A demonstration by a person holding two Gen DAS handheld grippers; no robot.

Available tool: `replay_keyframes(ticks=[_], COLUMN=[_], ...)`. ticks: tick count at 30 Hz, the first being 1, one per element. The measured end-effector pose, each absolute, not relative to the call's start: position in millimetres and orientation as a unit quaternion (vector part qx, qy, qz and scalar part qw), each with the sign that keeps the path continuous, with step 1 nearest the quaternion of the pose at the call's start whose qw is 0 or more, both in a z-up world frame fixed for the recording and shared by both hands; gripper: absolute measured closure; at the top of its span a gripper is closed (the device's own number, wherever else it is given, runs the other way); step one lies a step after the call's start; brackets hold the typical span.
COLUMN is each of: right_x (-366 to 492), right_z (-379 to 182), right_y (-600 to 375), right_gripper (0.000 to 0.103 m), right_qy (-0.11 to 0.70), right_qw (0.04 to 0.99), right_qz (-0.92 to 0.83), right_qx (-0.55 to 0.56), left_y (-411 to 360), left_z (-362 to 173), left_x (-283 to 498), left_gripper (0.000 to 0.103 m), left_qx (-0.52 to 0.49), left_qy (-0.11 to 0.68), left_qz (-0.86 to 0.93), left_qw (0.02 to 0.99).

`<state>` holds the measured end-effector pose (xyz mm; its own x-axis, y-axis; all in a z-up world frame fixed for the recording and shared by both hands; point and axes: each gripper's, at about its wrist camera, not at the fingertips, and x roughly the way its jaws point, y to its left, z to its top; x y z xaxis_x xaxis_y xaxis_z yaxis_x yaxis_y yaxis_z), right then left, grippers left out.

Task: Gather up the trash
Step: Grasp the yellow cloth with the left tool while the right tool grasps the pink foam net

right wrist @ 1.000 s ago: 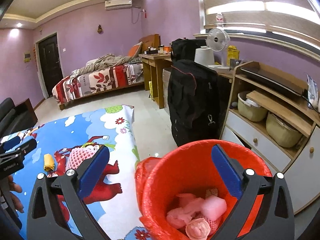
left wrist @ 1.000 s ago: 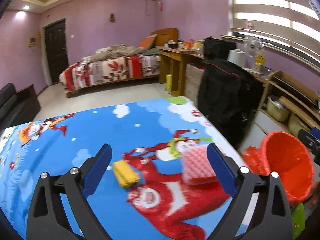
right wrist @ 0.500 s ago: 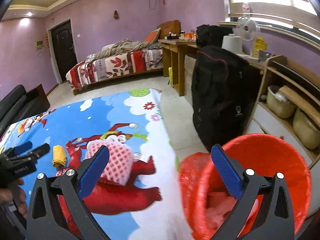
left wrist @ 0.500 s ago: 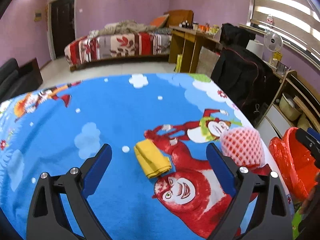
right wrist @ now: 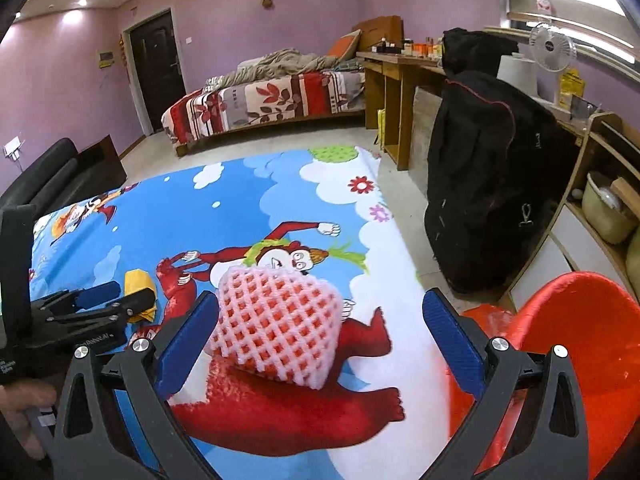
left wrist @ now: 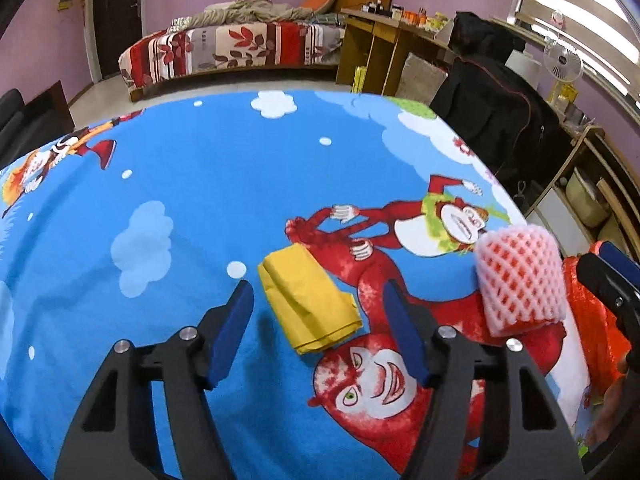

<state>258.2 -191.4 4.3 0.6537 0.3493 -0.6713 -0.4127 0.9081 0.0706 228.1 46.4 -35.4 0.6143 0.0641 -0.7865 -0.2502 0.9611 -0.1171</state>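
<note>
A folded yellow paper (left wrist: pixel 309 301) lies on the cartoon tablecloth (left wrist: pixel 180 184). My left gripper (left wrist: pixel 322 334) is open, low over the cloth, with the paper's near end between its blue pads. A pink foam fruit net (right wrist: pixel 278 322) lies near the table's right edge, also in the left wrist view (left wrist: pixel 520 284). My right gripper (right wrist: pixel 320 346) is open, the net just inside its left pad. The red bin (right wrist: pixel 560 352) with its red liner sits below the table edge at the right. The yellow paper (right wrist: pixel 138 286) shows partly behind my left gripper (right wrist: pixel 98 300).
A black bag (right wrist: pixel 488 176) stands on the floor right of the table. Wooden shelves with baskets (right wrist: pixel 600 208) line the right wall. A bed (right wrist: pixel 264 100) and a desk (right wrist: pixel 396 76) are at the back. A black sofa (right wrist: pixel 52 180) is at the left.
My left gripper dropped toward the yellow paper and narrowed around it. My right gripper swung left from over the red bin to the pink foam net.
</note>
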Motion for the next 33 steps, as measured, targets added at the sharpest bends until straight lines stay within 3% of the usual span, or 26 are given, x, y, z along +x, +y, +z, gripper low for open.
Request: replay_keyframes(ticks=[4,10,12,26,27,29,33], right_x=[262,267,269,271,270,267,263], right_z=[-2,-13,-17,-41,-41,-41,-35], right_y=[-183,-169,-165,-152,-152,-152,-155], right_gripper=[0.007,0.007,0.007,0.008,0.010,0.030,0.040], right_qy=[0.369,0.385,0.389,0.420,0.420,0.424,0.418], right_qw=[0.904,0.896,0.895,0.871,0.871,0.864,0.864], right_qz=[0.211,0.212,0.211,0.251,0.254,0.268,0.278], right_qx=[-0.050,-0.059,-0.062,-0.039,-0.038,-0.031,-0.021], left_y=[47,47,49,51,51,52,51], left_z=[-44,-45,-44,-34,-33,-33,-31], left_x=[233,231,230,214,213,211,208], left_gripper=[0.053,0.060,0.069,0.071,0.071,0.071,0.071], left_qx=[-0.107,-0.092,-0.099,-0.121,-0.122,-0.125,-0.126], left_qy=[0.444,0.444,0.444,0.431,0.431,0.430,0.429], left_qz=[0.088,0.088,0.087,0.079,0.080,0.081,0.079], left_qw=[0.885,0.887,0.886,0.891,0.890,0.890,0.891])
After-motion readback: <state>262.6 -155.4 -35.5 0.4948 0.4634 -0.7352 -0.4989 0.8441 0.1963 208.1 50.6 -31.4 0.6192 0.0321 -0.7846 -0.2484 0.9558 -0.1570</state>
